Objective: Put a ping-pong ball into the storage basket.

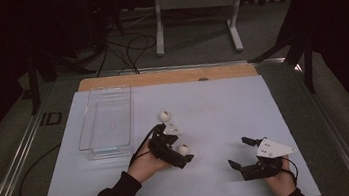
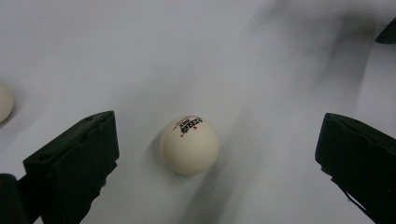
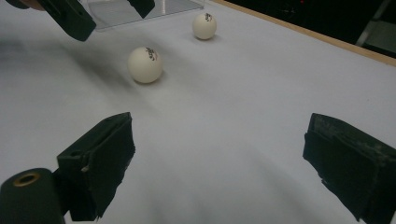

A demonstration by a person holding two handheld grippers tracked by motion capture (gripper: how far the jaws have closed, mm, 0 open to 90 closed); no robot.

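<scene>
The small round white ball (image 2: pixel 189 145) looks like smooth matt plastic, with tiny black and red print on top. The flat white table cover (image 1: pixel 224 107) is smooth and dull, like paper or thin board. A strip of light brown wood (image 1: pixel 170 76) shows at its far edge. The see-through box (image 1: pixel 106 121) is clear, shiny plastic. The black gripper pads (image 3: pixel 100 163) look rough, soft and dull, like rubber foam.

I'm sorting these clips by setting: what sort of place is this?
Probably a lab or recording room: a white-covered table with white ping-pong balls and a clear plastic tray, loose black cables on grey floor, dark surroundings.
</scene>
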